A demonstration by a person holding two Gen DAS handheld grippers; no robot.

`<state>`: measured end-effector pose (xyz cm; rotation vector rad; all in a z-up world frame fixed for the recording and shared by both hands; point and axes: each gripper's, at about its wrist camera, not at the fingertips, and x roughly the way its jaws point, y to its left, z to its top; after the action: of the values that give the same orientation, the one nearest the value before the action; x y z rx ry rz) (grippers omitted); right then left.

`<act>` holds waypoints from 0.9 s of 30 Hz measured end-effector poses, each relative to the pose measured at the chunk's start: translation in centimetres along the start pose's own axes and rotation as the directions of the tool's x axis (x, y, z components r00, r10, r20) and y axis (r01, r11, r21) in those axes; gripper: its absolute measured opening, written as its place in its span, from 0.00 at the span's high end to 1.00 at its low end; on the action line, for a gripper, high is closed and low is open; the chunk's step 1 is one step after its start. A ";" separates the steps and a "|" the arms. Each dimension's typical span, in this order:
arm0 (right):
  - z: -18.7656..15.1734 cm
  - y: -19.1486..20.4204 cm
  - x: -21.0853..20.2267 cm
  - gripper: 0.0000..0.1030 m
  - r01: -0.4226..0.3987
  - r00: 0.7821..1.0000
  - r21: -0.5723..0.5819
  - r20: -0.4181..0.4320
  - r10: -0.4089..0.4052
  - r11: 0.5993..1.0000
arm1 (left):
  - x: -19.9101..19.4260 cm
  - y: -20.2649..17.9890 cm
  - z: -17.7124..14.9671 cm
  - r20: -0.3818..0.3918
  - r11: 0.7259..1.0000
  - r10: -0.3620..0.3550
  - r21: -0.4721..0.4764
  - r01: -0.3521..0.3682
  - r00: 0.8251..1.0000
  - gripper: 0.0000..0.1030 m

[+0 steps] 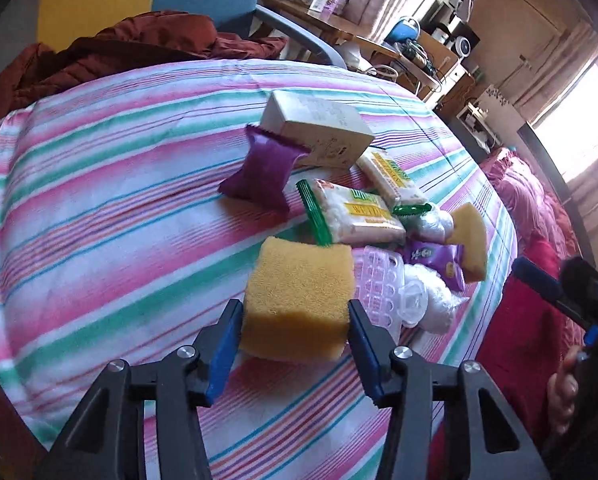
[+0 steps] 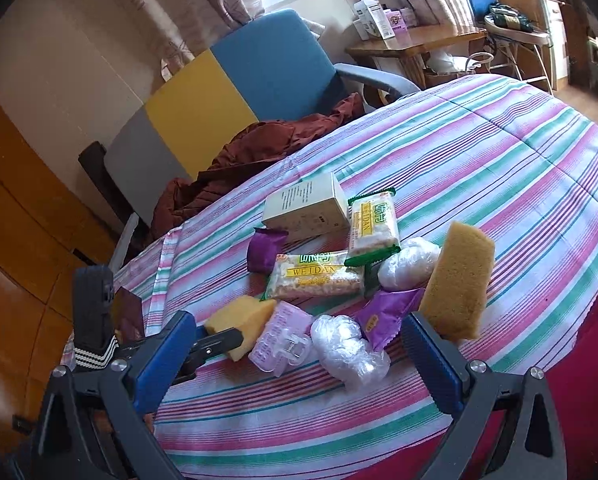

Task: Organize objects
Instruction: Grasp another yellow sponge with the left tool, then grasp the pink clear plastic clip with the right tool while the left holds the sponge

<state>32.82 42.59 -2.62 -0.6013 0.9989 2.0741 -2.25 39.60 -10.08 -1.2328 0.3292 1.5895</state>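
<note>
Left claw (image 1: 295, 320) grips a yellow sponge (image 1: 299, 300) between its blue pads, low centre of the left wrist view, above the striped bedsheet (image 1: 99, 200). Right claw (image 2: 299, 344) is spread wide and grips nothing. A second sponge (image 2: 457, 280) stands tilted at centre right of the right wrist view, just above the right pad. Snack packets (image 2: 319, 280), a cream box (image 2: 307, 208) and a pink clip (image 2: 279, 340) lie clustered mid-frame.
</note>
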 end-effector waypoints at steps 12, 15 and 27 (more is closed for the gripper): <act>-2.6 7.2 4.0 0.00 -0.092 0.959 -0.492 -0.277 -0.056 0.866 | -2.8 1.1 -5.8 -0.003 0.999 0.044 -0.006 -0.044 0.999 0.50; -3.7 8.9 5.4 0.07 -0.152 0.932 -0.587 -0.352 -0.082 0.795 | -2.5 1.1 -5.3 -0.003 0.999 0.052 0.006 -0.052 0.999 0.50; -2.5 9.8 11.1 0.40 -0.185 0.894 -0.493 -0.444 -0.062 0.850 | -2.0 1.7 -5.4 0.017 1.000 0.023 -0.014 -0.023 1.000 0.49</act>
<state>18.57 41.10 -7.01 -1.3986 0.6731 2.3344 -0.91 33.88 -11.36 -1.2294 0.3228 1.6234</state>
